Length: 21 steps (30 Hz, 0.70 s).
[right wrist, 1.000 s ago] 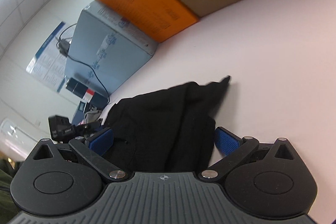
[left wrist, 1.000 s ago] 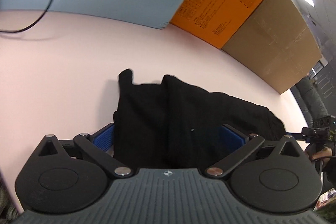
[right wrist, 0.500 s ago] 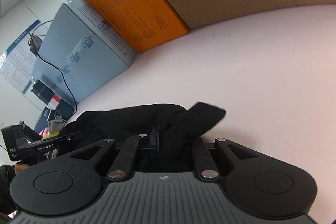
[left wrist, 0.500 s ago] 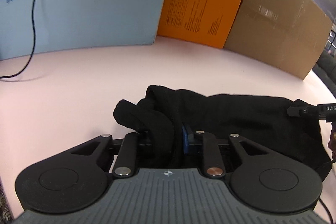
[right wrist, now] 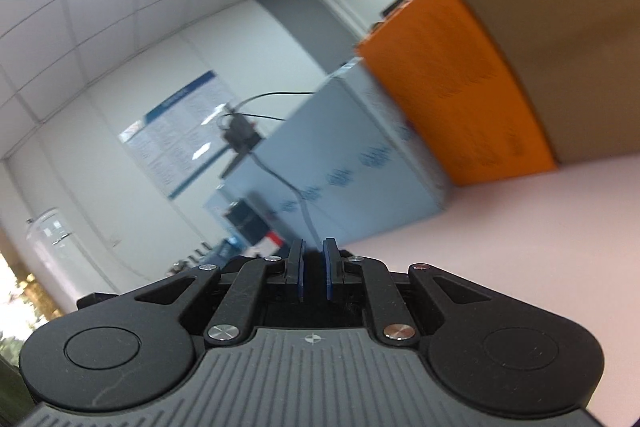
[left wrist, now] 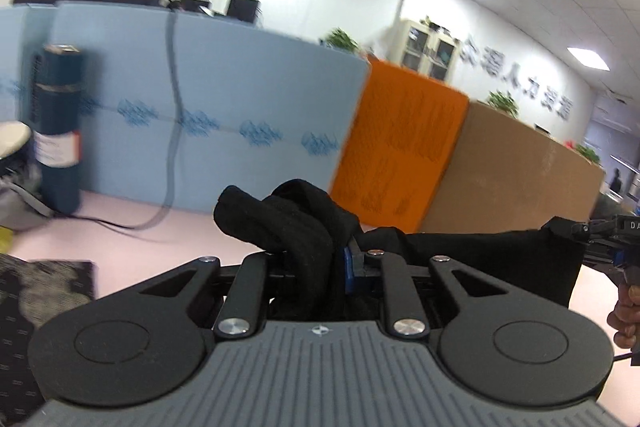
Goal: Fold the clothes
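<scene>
Behind black garment, orange box.

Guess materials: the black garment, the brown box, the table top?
Black garment: soft matte knit, likely cotton or fleece; it bunches into thick rolls with a fuzzy surface where the left gripper clamps it.
Brown box: looks like corrugated cardboard, dull kraft brown with faint creases.
Table top: smooth pale pink, low sheen; laminate or a mat, cannot tell which.
</scene>
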Motion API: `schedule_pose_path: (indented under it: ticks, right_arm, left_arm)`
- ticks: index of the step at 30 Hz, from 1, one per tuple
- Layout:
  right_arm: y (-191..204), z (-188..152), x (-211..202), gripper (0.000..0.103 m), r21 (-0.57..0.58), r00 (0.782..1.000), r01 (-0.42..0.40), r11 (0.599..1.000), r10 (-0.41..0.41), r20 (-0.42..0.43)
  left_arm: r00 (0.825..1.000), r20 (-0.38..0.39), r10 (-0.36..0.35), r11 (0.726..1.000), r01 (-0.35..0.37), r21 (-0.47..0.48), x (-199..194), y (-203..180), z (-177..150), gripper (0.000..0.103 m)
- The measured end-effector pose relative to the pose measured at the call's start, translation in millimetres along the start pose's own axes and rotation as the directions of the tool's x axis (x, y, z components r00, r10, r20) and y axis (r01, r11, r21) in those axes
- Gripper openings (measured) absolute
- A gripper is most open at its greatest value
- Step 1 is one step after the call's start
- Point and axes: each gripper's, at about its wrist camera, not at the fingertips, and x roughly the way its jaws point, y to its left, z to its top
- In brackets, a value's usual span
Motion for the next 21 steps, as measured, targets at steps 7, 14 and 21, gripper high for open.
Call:
schedule_pose_path:
  ticks: [7,14,21]
  right_arm:
    - [-10.9,19.2,119.2,0.009,-0.074,0.992,0.056,0.996,-0.064,-0.105]
    - [-48.5,-11.5,164.6,0.068,-0.148,0.925,0.193,0.97,-0.23,-0.303]
    - [-52.3,-32.7,185.3,0.084,-0.084,0.897,0.117,0.99,-0.141,-0.419]
  left_arm:
    - [0.955,-0.049,0.292,0.956,-0.293,-0.008,-27.2,66.9,-1.7,0.019]
    - [0.8,-0.32,0.507,0.846,-0.534,0.003,-24.8,130.5,-70.2,0.049]
    - [0.815,-0.234,0.53,0.833,-0.552,-0.037,-56.3,124.6,-74.7,0.075]
